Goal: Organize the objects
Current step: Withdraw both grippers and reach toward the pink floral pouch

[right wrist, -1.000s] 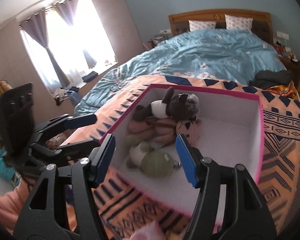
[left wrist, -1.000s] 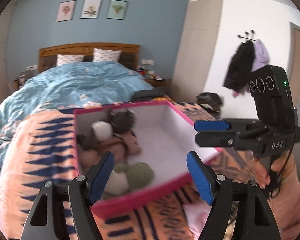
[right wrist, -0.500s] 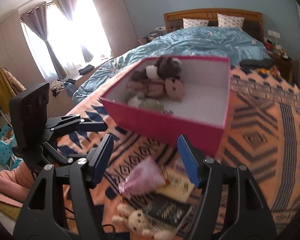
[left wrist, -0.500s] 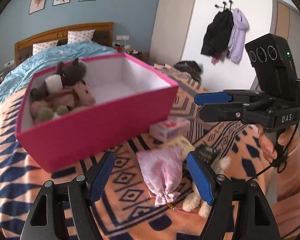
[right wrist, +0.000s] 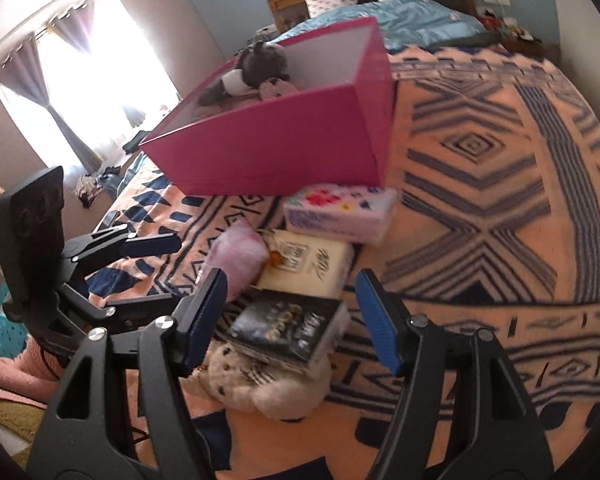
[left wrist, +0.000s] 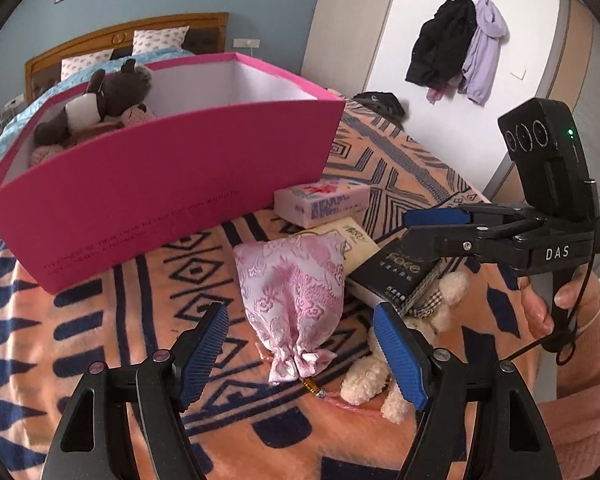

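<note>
A pink box stands on the patterned blanket and holds plush toys; it also shows in the right wrist view. In front of it lie a pink satin pouch, a tissue pack, a cream booklet, a black box and a cream teddy. My left gripper is open just above the pouch's tied end. My right gripper is open over the black box and also shows in the left wrist view.
The blanket covers the foot of a bed with a blue duvet. Jackets hang on the wall at right. A window with curtains is at left.
Both grippers have dropped from above the box down to the loose items in front of it. The pouch, booklet, black box and teddy now lie close under the fingers.
</note>
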Motion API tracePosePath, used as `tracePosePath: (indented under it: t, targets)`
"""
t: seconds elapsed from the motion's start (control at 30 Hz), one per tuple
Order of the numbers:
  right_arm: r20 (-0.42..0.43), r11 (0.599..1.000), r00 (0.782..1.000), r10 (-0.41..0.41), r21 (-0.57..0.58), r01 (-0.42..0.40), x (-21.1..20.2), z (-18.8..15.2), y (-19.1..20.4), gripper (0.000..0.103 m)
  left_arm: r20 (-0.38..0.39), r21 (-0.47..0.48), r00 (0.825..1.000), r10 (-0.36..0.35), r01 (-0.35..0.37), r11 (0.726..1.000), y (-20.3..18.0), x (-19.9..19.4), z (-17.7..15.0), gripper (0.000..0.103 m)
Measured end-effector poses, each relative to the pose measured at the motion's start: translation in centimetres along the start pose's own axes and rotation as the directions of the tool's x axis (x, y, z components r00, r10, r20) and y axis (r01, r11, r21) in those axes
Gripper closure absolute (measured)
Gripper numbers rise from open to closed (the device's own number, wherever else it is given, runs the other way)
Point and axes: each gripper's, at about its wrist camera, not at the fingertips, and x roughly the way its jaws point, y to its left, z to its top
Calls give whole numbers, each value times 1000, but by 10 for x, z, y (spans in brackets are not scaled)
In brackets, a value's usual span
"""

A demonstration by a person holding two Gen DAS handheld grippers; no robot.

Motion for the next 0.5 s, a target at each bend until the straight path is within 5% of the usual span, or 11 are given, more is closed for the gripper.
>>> tracePosePath:
  t: [0.23,0.5]
  targets:
    - [-12,1000,1000,15,17,-14,3,-8,-2,35,-39,-24,999,18,-19,1000,4,12,-5,28]
    - [-8,1000,1000,21,24,-21,1,-12,-3,35,-91,-39,995,44,-48,998,8,25,-11,43]
